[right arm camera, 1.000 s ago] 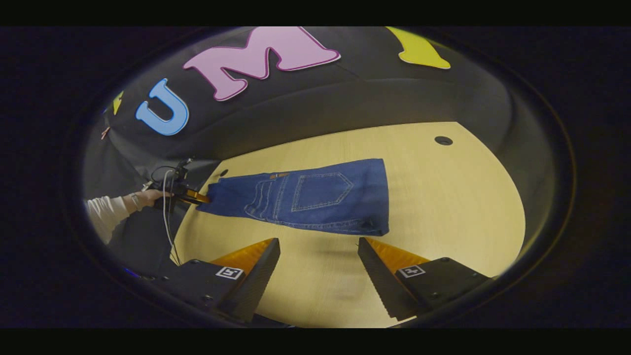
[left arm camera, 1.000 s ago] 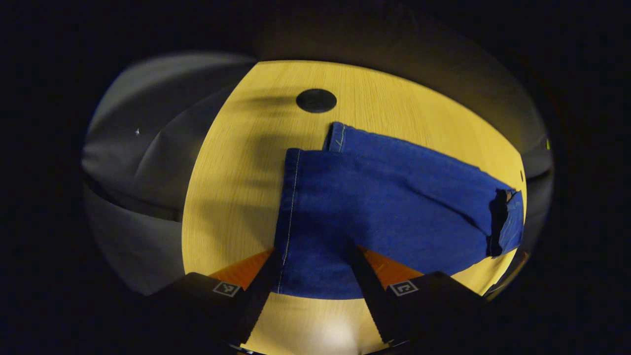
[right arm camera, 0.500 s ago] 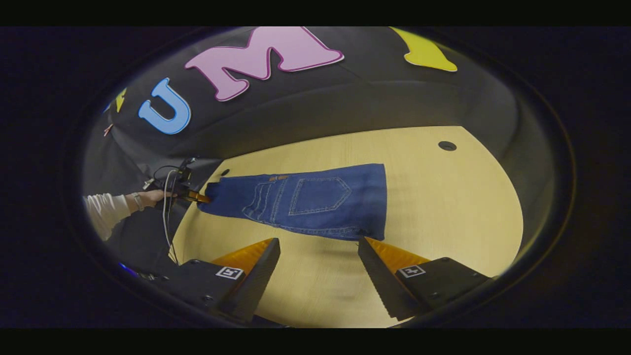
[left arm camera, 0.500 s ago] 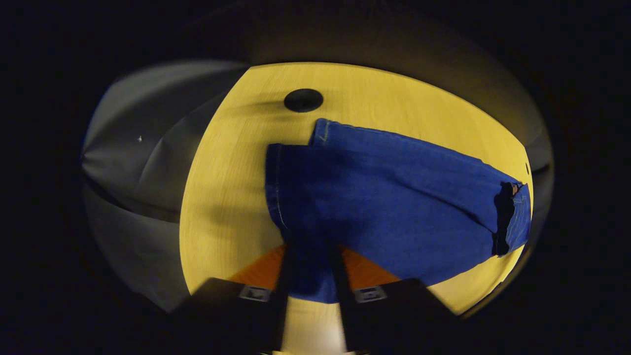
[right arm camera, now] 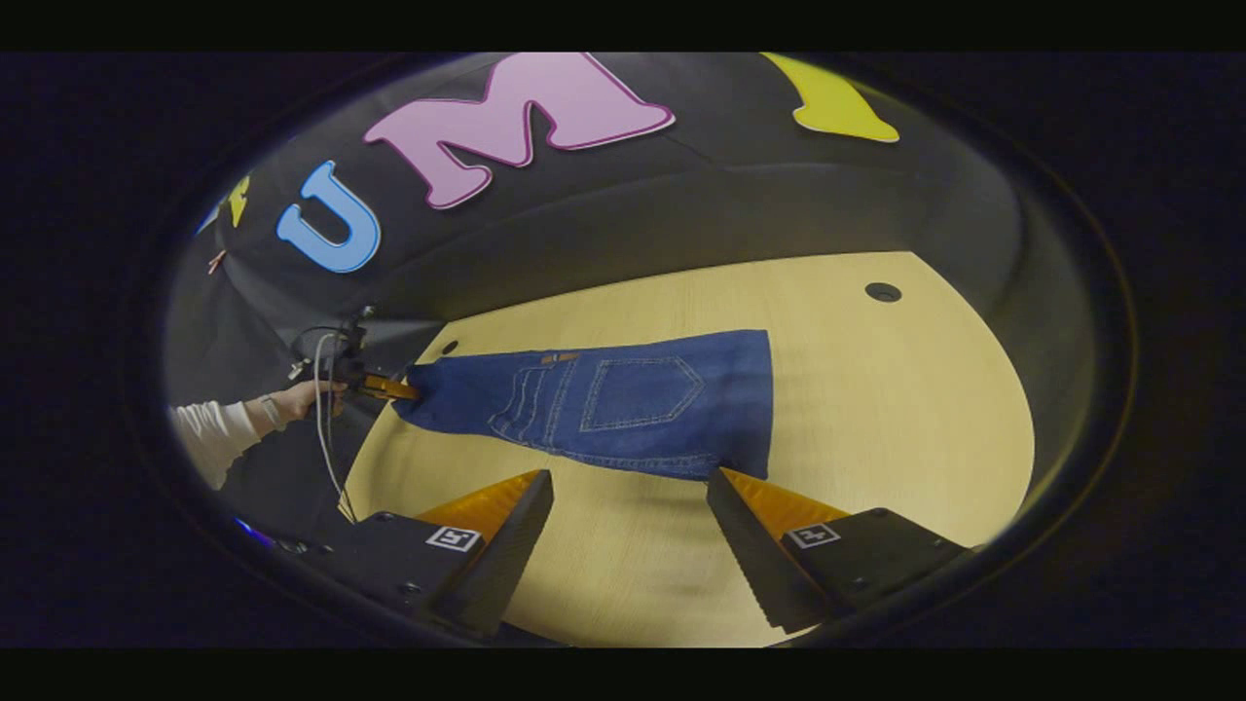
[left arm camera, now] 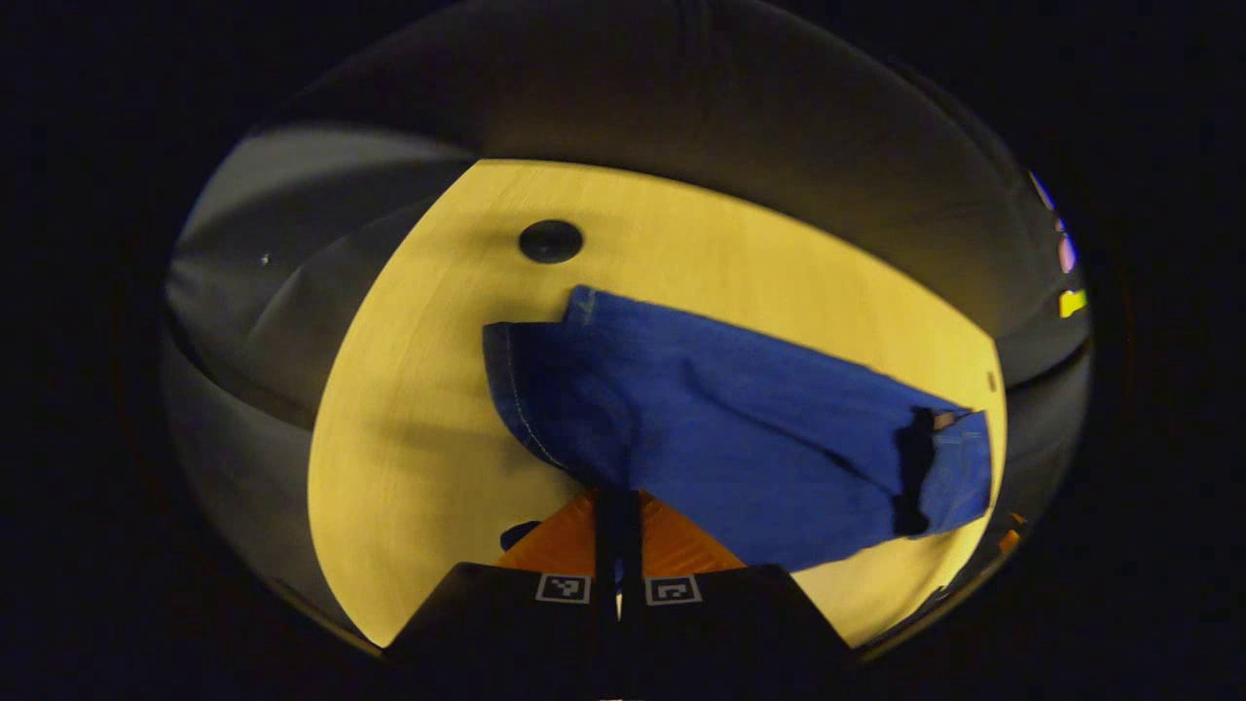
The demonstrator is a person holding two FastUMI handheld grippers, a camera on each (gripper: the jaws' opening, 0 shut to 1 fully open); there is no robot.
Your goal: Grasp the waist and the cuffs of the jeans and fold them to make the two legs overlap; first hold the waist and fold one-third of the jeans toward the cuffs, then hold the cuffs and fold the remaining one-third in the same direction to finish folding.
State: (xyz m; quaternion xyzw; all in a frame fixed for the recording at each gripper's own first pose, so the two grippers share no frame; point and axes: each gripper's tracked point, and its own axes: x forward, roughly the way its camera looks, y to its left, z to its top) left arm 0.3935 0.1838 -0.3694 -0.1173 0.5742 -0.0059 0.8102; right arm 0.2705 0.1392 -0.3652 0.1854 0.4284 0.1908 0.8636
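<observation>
The jeans lie across the middle of the left gripper view on the pale wooden table, with the two cuffs overlapping at the centre left of the frame and the dark waist end at the right. My left gripper sits at the bottom centre of that view, its fingers pressed together on the near edge of the jeans by the cuffs, so the fabric is pinched between them. A round dark hole in the table shows at the upper left of centre, above the cuffs.

In the right gripper view the jeans stretch across the centre of the frame, back pocket up. My right gripper is at the bottom centre, its fingers spread wide apart over bare table, holding nothing. At the left of this frame my hand, in a white sleeve, holds the left gripper against the far end of the jeans.
</observation>
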